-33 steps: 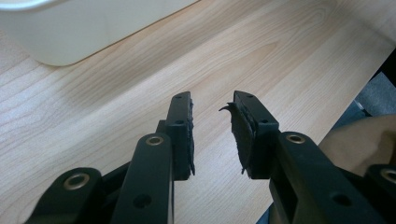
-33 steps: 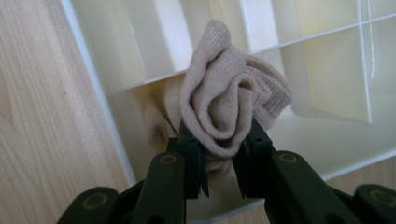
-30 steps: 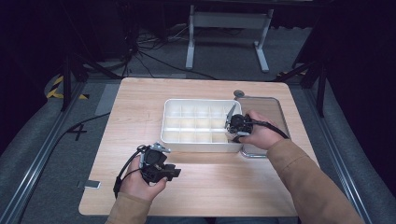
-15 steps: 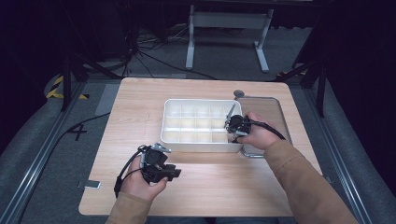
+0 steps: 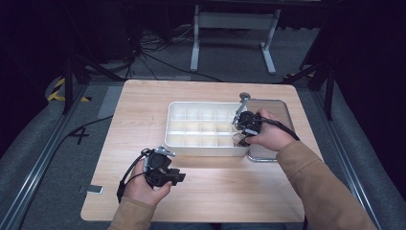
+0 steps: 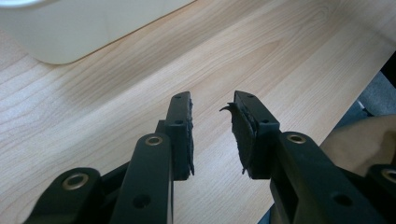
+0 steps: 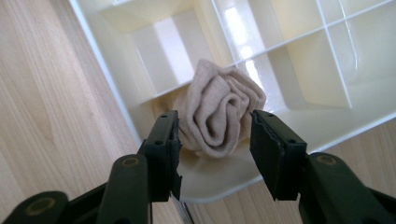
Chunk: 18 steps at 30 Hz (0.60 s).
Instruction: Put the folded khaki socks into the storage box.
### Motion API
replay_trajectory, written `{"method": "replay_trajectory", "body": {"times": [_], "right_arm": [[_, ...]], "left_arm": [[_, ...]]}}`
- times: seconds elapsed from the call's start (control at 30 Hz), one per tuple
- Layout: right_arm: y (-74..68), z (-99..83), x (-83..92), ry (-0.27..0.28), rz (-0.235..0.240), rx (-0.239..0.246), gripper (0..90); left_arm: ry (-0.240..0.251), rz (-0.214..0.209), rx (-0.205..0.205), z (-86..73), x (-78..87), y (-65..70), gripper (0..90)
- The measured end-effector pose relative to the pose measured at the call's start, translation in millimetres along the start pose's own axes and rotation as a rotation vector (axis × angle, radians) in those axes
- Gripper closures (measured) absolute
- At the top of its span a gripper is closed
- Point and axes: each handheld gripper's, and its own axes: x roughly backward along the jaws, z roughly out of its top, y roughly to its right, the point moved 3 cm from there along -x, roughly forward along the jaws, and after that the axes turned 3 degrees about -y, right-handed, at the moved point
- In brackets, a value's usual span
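Left gripper (image 5: 165, 165), jaws parted around nothing, held low over the wooden table (image 5: 143, 110) near its front edge. Centre: white divided tray (image 5: 201, 125). Right gripper (image 7: 215, 140), jaws spread to either side of a rolled beige cloth (image 7: 219, 114) lying in the tray's corner compartment.

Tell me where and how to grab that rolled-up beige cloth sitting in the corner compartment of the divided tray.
Probably best to grip the rolled beige cloth across its bunched middle, coming from above. It sits in a corner compartment of the white tray, so walls block a sideways approach. The right gripper already straddles it with jaws open on either side; closing there should catch the folds.
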Motion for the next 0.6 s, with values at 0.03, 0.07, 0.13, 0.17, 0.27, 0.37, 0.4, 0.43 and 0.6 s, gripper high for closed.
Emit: {"method": "replay_trajectory", "body": {"times": [0.03, 0.07, 0.13, 0.17, 0.27, 0.37, 0.4, 0.43, 0.6], "right_arm": [[-1.2, 1.4, 1.0, 0.006, 0.002, -0.002, 52.0], [-1.2, 1.4, 1.0, 0.006, 0.002, -0.002, 52.0], [-0.5, 4.7, 0.9, 0.024, 0.000, -0.011, 49.8], [1.3, 6.1, -0.7, 0.031, -0.007, -0.031, 48.8], [6.6, 6.8, -8.3, 0.030, -0.022, -0.065, 52.3], [8.3, 5.6, -15.9, 0.012, -0.014, -0.049, 64.9], [8.1, 5.7, -16.7, 0.014, -0.017, -0.049, 68.5], [8.0, 5.6, -16.9, 0.011, -0.017, -0.046, 71.3], [1.7, 5.6, -23.2, -0.040, 0.011, -0.006, 79.2]], "left_arm": [[0.000, 0.000, 0.002, 0.0, -0.3, 0.3, 68.4], [0.000, 0.000, 0.002, 0.0, -0.3, 0.3, 68.4], [-0.001, -0.002, 0.000, 0.3, -1.2, 0.6, 68.3], [0.003, -0.002, 0.002, 0.4, -1.5, 0.8, 68.1], [0.001, -0.001, 0.000, 0.1, -1.3, 0.2, 67.5], [0.001, -0.002, 0.003, -0.2, -0.6, -0.7, 66.9], [0.001, -0.002, 0.002, -0.2, -0.8, -0.8, 66.9], [0.000, -0.004, 0.002, -0.3, -1.0, -0.8, 66.8], [0.001, -0.005, 0.002, 0.1, -1.4, 0.5, 66.8]]}}
